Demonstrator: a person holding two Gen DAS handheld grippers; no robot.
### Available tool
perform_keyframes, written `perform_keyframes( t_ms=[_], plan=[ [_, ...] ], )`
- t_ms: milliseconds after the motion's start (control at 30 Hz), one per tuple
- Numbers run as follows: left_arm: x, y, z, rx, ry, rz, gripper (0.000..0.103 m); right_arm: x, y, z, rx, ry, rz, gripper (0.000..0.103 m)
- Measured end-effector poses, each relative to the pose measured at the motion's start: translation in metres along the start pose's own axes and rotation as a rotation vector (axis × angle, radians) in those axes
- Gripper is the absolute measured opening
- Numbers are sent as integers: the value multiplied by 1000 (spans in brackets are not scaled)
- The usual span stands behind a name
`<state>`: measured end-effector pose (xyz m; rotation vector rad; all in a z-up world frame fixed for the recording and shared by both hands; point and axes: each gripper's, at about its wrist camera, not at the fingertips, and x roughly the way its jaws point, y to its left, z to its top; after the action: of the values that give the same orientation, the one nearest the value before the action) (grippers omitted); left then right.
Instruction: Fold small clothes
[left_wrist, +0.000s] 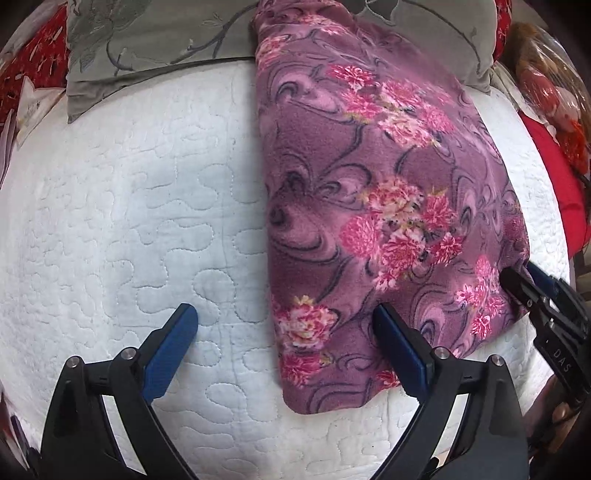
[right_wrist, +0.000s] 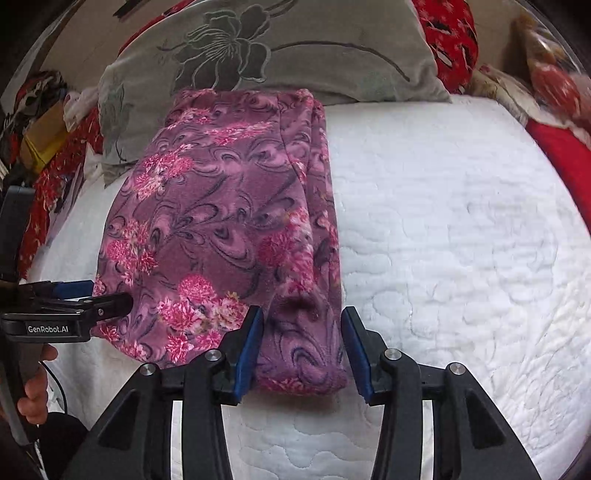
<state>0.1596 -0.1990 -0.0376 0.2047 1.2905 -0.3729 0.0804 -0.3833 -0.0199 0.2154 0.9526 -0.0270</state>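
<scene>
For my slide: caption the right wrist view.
Right gripper jaws open astride the folded purple floral garment on a white quilt.

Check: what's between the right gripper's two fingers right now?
The near end of the folded purple floral garment lies inside the right gripper, pads apart, on the white quilt. The right wrist view shows it.

A home bedroom: a white quilted bedspread (left_wrist: 129, 206) covers the bed, a grey flower-embroidered pillow (right_wrist: 280, 55) lies at 12 o'clock, red patterned bedding (right_wrist: 452, 40) at 1 o'clock.
</scene>
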Motion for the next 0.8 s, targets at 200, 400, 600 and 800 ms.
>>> perform_keyframes(
  t_ms=[200, 400, 600, 800],
  plan=[
    [-20, 22, 30, -41, -23, -67, 97, 10, 7, 41, -11, -49, 1, 45],
    [-12, 46, 89, -135, -53, -164, 97, 38, 10, 86, 24, -97, 50, 45],
    [-5, 60, 125, -164, -46, -233, 97, 53, -9, 120, 100, -101, 30, 50],
    [9, 67, 147, -232, -39, -297, 97, 64, -16, 162, 160, -155, 53, 54]
  ],
)
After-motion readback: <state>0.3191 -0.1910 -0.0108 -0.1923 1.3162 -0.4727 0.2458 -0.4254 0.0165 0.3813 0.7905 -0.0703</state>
